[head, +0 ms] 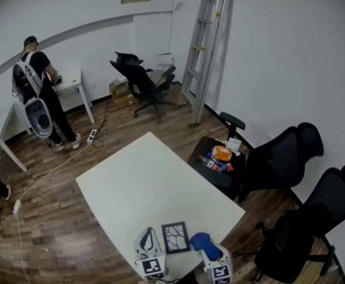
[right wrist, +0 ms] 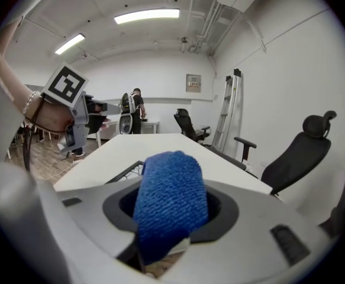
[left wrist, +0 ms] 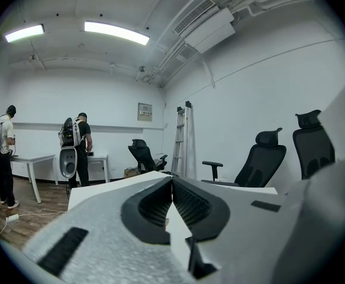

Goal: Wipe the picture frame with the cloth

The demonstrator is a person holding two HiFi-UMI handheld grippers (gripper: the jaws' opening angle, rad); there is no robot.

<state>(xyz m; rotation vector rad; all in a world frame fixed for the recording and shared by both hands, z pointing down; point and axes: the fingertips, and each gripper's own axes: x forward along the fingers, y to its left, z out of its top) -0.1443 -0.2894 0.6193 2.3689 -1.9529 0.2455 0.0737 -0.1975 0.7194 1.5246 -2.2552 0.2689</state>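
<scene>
Cloth (right wrist: 171, 203) is bunched between the jaws of the right gripper (right wrist: 172, 188), which are clamped on a fold of it, at the near edge of the table (head: 148, 182). Just left of it the frame (head: 176, 236) lies flat by that same edge, between the two tools. The left gripper (left wrist: 172, 182) is pinched together on nothing, and the right gripper view shows it lifted clear of the tabletop, so nothing steadies the frame. My worry is that a sideways wipe would slide the loose frame over the near edge, or that the cloth, held by one fold, would drag out and let a bare jaw scrape the glass. Past the table's right edge stands a chair (head: 279, 152), then a ladder (head: 205, 52) at the far wall and a person (head: 39, 93) at a desk
</scene>
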